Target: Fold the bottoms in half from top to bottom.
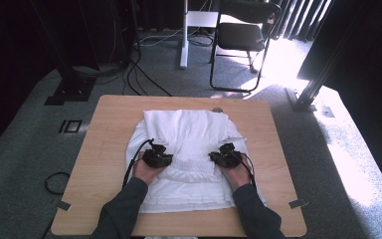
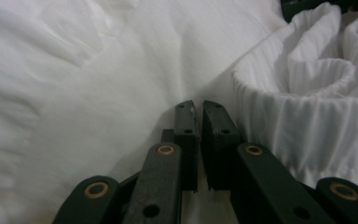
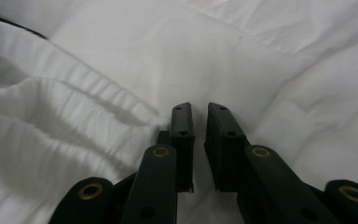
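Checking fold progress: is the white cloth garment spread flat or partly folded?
Partly folded: the white cloth garment has a bunched, gathered ridge across its middle on the wooden table.

I see 1 white garment (image 1: 186, 149) spread across the middle of the table (image 1: 104, 164), its gathered band (image 1: 191, 164) bunched into ridged folds, hem toward the near edge, top toward the far edge.

One white garment (image 1: 189, 149) lies spread on one wooden table (image 1: 104, 149), reaching from near the far edge to near the near edge. Two black grippers rest on it: the left gripper (image 1: 165, 158) and the right gripper (image 1: 215, 157), one in each of two hands. On the floor behind the far edge stands one black folding chair (image 1: 241, 35). Two grey tape strips (image 1: 298, 203) mark the near corners.
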Motion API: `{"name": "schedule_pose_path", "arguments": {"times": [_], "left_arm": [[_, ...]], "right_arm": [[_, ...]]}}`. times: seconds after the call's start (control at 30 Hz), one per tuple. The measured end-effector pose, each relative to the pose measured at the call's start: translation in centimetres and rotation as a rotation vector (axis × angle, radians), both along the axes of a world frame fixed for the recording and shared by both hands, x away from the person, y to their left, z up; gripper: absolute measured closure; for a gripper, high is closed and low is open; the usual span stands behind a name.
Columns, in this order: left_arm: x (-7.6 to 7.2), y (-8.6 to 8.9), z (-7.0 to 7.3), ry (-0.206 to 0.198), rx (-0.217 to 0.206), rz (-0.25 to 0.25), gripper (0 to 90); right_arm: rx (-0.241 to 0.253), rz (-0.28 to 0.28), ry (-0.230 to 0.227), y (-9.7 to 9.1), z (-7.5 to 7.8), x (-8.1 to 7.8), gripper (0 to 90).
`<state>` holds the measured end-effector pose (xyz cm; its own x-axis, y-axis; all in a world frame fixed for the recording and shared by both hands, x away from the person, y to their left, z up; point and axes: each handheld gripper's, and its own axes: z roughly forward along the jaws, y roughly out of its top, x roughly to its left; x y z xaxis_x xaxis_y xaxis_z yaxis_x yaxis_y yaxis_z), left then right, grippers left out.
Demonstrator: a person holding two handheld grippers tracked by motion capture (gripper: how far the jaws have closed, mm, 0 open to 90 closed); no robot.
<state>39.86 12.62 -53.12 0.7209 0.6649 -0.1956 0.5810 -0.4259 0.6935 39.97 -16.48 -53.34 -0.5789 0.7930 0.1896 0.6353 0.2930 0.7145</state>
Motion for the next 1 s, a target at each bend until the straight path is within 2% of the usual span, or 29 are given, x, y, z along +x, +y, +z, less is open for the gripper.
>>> {"name": "schedule_pose_path", "arguments": {"times": [0.07, 0.1, 0.13, 0.17, 0.23, 0.33, 0.43, 0.47, 0.53, 0.57, 0.67, 0.7, 0.77, 0.8, 0.83, 0.9, 0.93, 0.97, 1.0], "left_arm": [[-0.6, 0.1, 0.0, -0.005, -0.013, -0.014, 84.8], [-1.2, 0.2, 0.1, -0.008, -0.015, -0.028, 83.4], [-1.6, 0.3, 0.2, -0.012, -0.021, -0.035, 83.4], [-2.4, 0.3, 0.2, -0.017, -0.033, -0.053, 82.5], [-3.4, 0.3, 0.1, -0.024, -0.036, -0.075, 82.3], [-4.9, 0.1, -0.3, -0.025, -0.026, -0.12, 80.9], [-6.0, -0.1, -0.8, -0.022, -0.007, -0.146, 79.8], [-6.1, -0.1, -0.8, -0.02, -0.009, -0.147, 79.7], [-6.6, 0.0, -0.8, -0.026, -0.013, -0.151, 79.4], [-6.7, 0.0, -0.7, -0.029, -0.007, -0.152, 78.7], [-7.1, 0.0, -0.6, -0.039, 0.001, -0.156, 78.2], [-7.2, 0.0, -0.7, -0.036, 0.003, -0.161, 77.9], [-7.4, 0.0, -1.1, -0.029, 0.016, -0.159, 77.8], [-7.4, 0.1, -1.2, -0.027, 0.012, -0.158, 77.8], [-7.5, 0.2, -1.3, -0.019, 0.002, -0.159, 77.7], [-7.5, 0.2, -1.2, -0.013, -0.006, -0.163, 76.9], [-7.5, 0.3, -1.0, -0.017, -0.009, -0.157, 72.7], [-7.4, 0.4, -0.7, -0.03, -0.009, -0.15, 64.8], [-7.3, 0.5, -0.4, -0.04, -0.008, -0.142, 64.8]], "right_arm": [[0.044, 0.032, -0.011, -0.3, 0.3, -1.0, 78.6], [0.066, 0.052, -0.026, -0.7, 0.6, -2.0, 76.3], [0.066, 0.052, -0.026, -0.7, 0.6, -2.0, 76.3], [0.088, 0.083, -0.035, -1.2, 0.8, -3.4, 74.0], [0.088, 0.087, -0.04, -1.2, 0.8, -3.7, 73.5], [0.092, 0.121, -0.07, -1.8, 1.1, -5.5, 70.0], [0.107, 0.104, -0.096, -2.0, 1.8, -5.8, 68.1], [0.121, 0.105, -0.095, -1.8, 2.1, -5.7, 67.0], [0.12, 0.12, -0.106, -1.1, 2.6, -5.7, 65.2], [0.123, 0.151, -0.106, -0.2, 2.7, -6.0, 64.1], [0.114, 0.182, -0.093, 0.7, 2.3, -6.6, 64.6], [0.096, 0.209, -0.071, 1.3, 1.4, -7.5, 64.9], [0.083, 0.214, -0.064, 1.4, 1.0, -7.9, 65.6], [0.039, 0.227, -0.056, 1.6, 0.1, -8.8, 66.0], [0.021, 0.246, -0.038, 1.5, -1.0, -9.6, 67.3], [0.018, 0.25, -0.028, 1.4, -1.3, -9.7, 67.3], [0.024, 0.246, -0.014, 1.3, -1.6, -9.9, 67.4], [0.038, 0.247, -0.002, 1.1, -1.2, -9.6, 65.1], [0.038, 0.247, -0.002, 1.1, -1.2, -9.6, 65.1]]}}
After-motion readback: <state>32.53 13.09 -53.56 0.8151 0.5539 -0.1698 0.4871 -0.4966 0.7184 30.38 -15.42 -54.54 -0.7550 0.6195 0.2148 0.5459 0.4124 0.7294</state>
